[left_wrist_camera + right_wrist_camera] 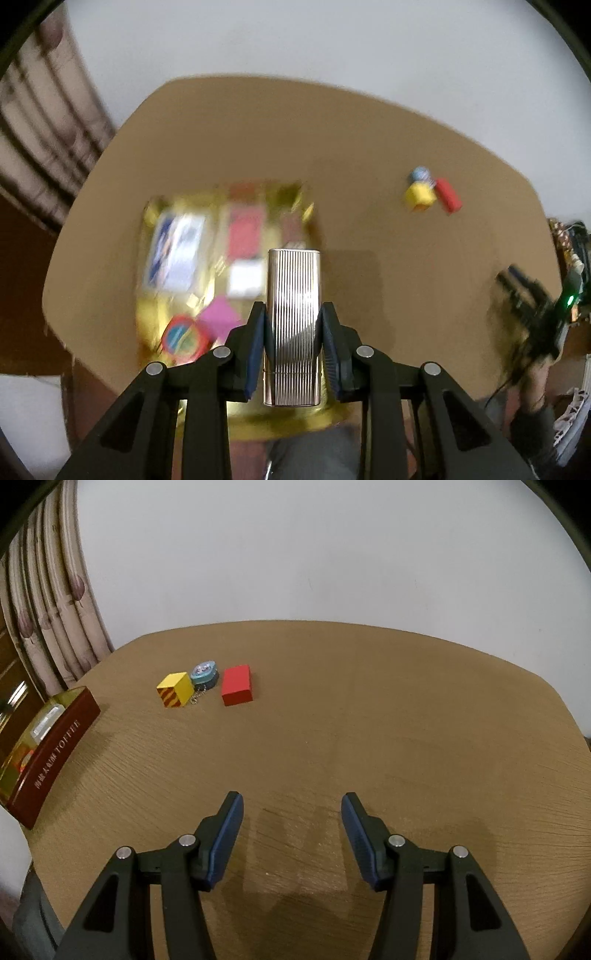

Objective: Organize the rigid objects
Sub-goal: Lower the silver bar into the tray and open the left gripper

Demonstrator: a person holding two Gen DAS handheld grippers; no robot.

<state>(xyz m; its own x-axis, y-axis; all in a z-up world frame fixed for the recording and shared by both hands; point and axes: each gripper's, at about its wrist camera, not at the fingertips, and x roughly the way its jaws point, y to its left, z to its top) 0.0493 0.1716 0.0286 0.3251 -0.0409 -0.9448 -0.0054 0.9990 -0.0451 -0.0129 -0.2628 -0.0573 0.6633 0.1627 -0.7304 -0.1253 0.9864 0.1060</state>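
Observation:
My left gripper [293, 317] is shut on a ribbed silver metal case [293, 295] and holds it above a gold-lined tin box [147, 317] holding several colourful items; that view is motion-blurred. The same box, dark red outside [55, 749], sits at the left of the right wrist view. A yellow cube [175, 689], a small teal keychain tin [205, 674] and a red block [237, 689] lie together on the table; they also show in the left wrist view, the cube [419, 195] and the block [448, 195]. My right gripper [291, 812] is open and empty above bare table.
The round brown table [406, 738] stands against a white wall. A curtain [48, 609] hangs at the far left. The right gripper and the hand holding it [532, 314] show at the table's right edge in the left wrist view.

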